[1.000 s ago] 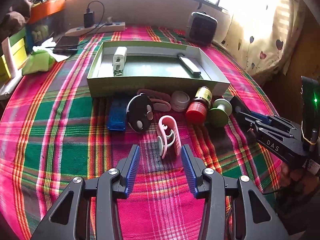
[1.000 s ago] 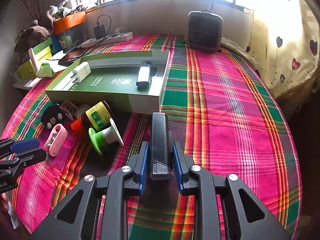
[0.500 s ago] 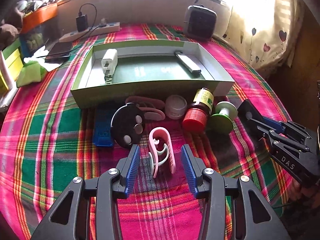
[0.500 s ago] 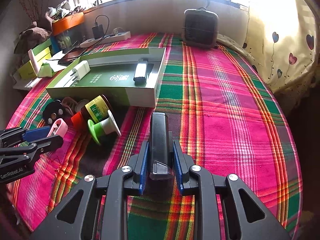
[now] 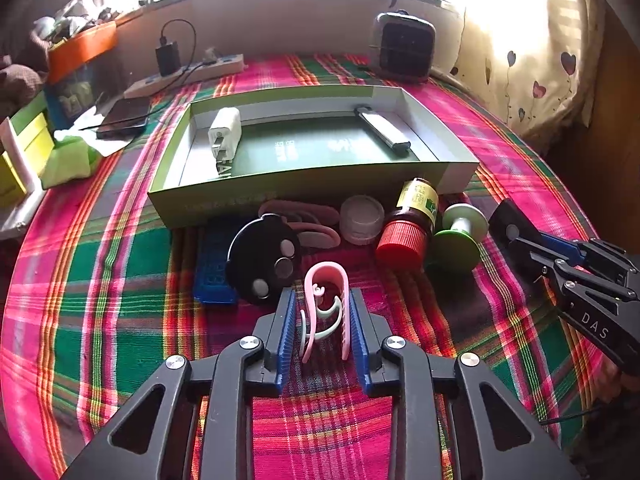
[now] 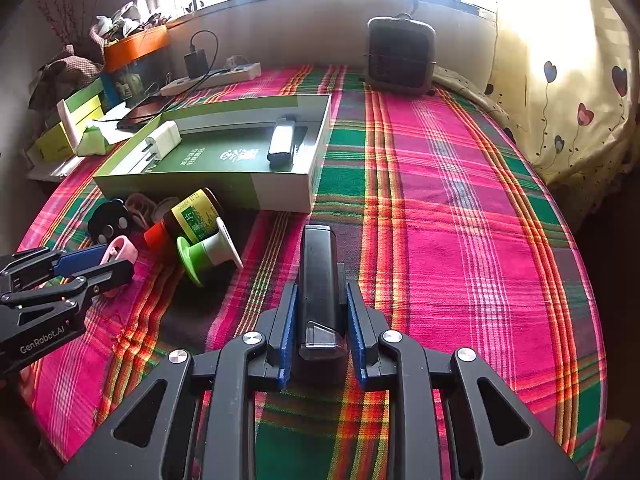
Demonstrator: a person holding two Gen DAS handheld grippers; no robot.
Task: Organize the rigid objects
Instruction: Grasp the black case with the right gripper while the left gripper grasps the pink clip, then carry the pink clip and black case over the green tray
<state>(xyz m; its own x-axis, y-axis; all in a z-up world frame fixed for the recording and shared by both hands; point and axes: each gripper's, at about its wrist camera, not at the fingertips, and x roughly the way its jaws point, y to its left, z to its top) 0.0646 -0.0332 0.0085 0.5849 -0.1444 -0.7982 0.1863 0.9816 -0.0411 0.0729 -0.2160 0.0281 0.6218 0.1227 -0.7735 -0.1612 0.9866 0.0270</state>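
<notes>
My left claw point(image 5: 322, 312): its jaws have just been closing around the pink clip point(image 5: 326, 304), and the blue pads now sit against both its sides, so I have it pinched.
Pink clip: lying on the plaid cloth point(image 5: 100, 280), in front of the green box point(image 5: 248, 196), apart from its near wall.
My right claw point(image 6: 322, 312): clamped on a black bar-shaped device point(image 6: 318, 276), which sticks out forward past the pads, off the box's right front corner.
Green box: open tray; inside lie a white charger point(image 5: 225, 128) at the left and a slim black-and-silver stick point(image 5: 384, 130) at the right.
Row against the box's near wall: blue flat piece point(image 5: 214, 272), black round disc point(image 5: 264, 258), pink loops point(image 5: 308, 220), a small clear jar point(image 5: 362, 218), a brown bottle with a red cap point(image 5: 408, 224) on its side, and a green-and-white spool point(image 5: 460, 236).
Behind the box: a dark heater point(image 5: 406, 48) and a power strip point(image 5: 188, 76).
Left of the box: a phone point(image 5: 124, 116).
</notes>
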